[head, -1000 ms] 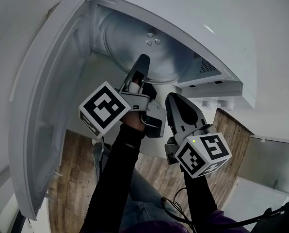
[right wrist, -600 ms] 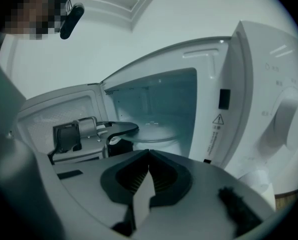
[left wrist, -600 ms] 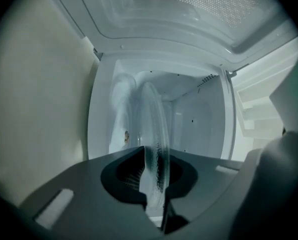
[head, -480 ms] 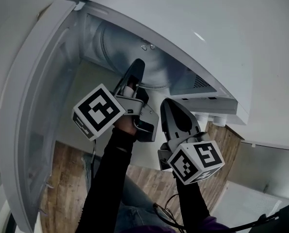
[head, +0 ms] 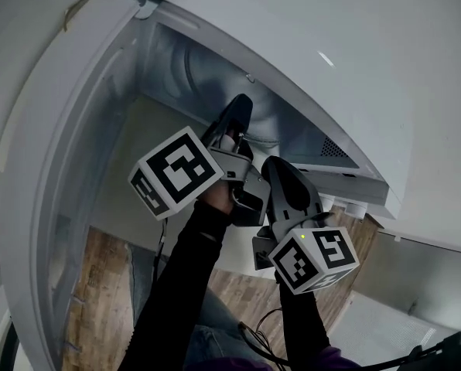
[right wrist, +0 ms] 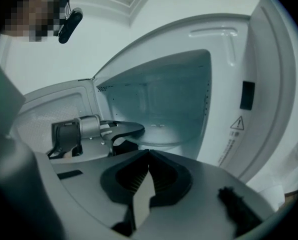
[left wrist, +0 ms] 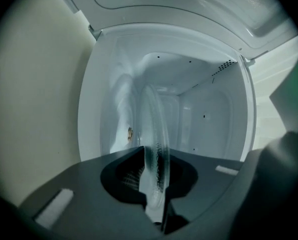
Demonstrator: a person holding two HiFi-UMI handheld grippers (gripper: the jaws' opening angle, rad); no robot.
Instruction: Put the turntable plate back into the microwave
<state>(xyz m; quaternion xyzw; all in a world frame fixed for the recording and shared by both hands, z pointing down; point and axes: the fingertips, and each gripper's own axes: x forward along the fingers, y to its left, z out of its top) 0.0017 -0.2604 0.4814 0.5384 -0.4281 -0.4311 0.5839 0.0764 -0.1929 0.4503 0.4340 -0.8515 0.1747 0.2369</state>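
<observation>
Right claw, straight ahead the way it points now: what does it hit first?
Most likely the near rim of the plate, which the left claw holds at the microwave opening; depth is hard to judge.

Turntable plate (left wrist: 152, 129) reaches into the microwave (head: 331, 76); its door (head: 52, 207) stands open at left

You're in a kitchen-type room; home or mock-up, you can't tell which. Main cue is the white microwave (head: 346, 60), with its door (head: 60, 192) swung wide open, a bare white cavity (left wrist: 209, 119) and vent holes (left wrist: 225, 64) in its side wall. There's a wood-plank floor (head: 99, 284) below, with black cables (head: 265, 338) over it. A plain cream wall (left wrist: 34, 99) sits beside the oven, and white panels (head: 424, 261) show off to the right.
</observation>
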